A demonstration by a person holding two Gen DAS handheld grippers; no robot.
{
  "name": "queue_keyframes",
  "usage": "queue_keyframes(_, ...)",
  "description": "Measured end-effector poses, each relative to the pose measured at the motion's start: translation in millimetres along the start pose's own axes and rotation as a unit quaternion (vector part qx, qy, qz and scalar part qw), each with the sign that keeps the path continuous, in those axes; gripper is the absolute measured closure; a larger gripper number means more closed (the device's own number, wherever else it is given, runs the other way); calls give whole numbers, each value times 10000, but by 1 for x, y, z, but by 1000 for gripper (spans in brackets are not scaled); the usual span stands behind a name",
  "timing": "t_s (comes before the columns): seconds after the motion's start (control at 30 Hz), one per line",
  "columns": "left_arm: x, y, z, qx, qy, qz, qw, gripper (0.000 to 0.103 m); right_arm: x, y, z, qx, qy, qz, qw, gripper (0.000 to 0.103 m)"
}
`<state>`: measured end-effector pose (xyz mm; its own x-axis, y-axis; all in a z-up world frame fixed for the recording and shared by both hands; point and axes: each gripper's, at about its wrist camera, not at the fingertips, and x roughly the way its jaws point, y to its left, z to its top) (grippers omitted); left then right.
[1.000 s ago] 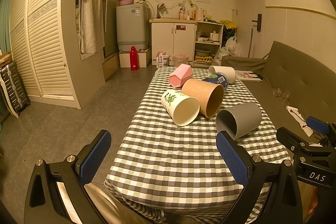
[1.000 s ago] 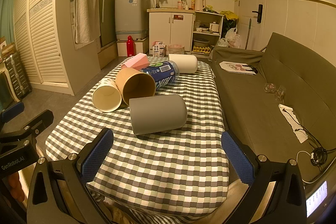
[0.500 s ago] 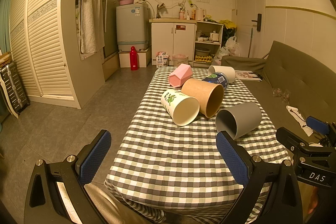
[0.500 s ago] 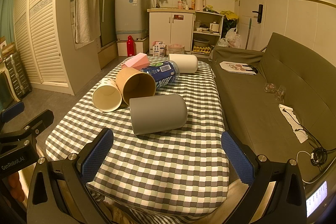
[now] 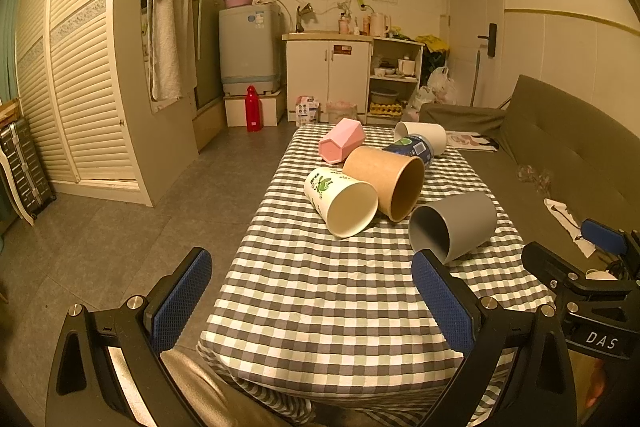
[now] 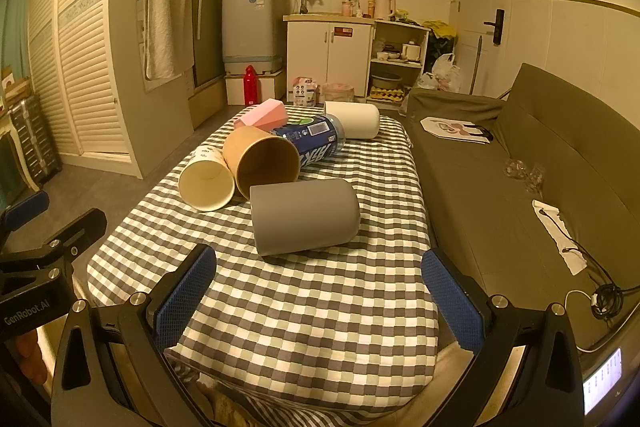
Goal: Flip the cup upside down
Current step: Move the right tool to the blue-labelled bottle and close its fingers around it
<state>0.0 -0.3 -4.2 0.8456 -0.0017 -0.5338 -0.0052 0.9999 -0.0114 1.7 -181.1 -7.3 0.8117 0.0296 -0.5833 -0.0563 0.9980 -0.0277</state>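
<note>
Both hand-held grippers [image 5: 312,301] [image 6: 320,293] spread wide, apparently level, short of grey cup [image 6: 305,215].

The grey cup [image 5: 454,223] [image 6: 304,217] lies on its side on the checked worktop [image 5: 320,291] [image 6: 320,299], nearest of six cups, just beside the brown cup [image 5: 386,181] [image 6: 260,163].

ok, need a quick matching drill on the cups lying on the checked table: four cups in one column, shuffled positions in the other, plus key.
Cups:
1. grey plastic cup
2. brown kraft paper cup
3. pink faceted cup
4. white paper cup with green print

Positions:
A. far left end of the checked tablecloth
B. nearest both open tools
C. left of the brown one, mouth toward the cameras
D. middle of the cluster, against the blue printed can

Pairs: 1-B, 2-D, 3-A, 4-C
</note>
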Motion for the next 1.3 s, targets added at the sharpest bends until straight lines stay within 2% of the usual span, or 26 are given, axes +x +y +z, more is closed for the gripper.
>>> queue_keyframes(0.33,14,3,14,-166,324,2,9993,0,6,-8,15,239,237,88,9994,0)
queue_keyframes(0.47,32,9,35,-222,496,-28,9985,0,24,-22,36,567,555,102,9968,0)
queue_keyframes(0.6,54,13,57,-71,556,81,9984,0,45,-32,70,645,666,36,9957,0)
queue_keyframes(0.83,110,21,98,91,716,164,9973,0,111,-28,134,592,1109,-23,9921,0)
queue_keyframes(1.0,154,25,120,86,863,170,9961,0,177,-21,166,865,1678,9,9820,0)
queue_keyframes(1.17,184,29,124,18,945,128,9954,0,237,-19,167,1274,2212,-26,9669,0)
queue_keyframes(1.3,202,34,122,-24,1034,107,9946,0,265,-17,160,1578,2384,-205,9581,1)
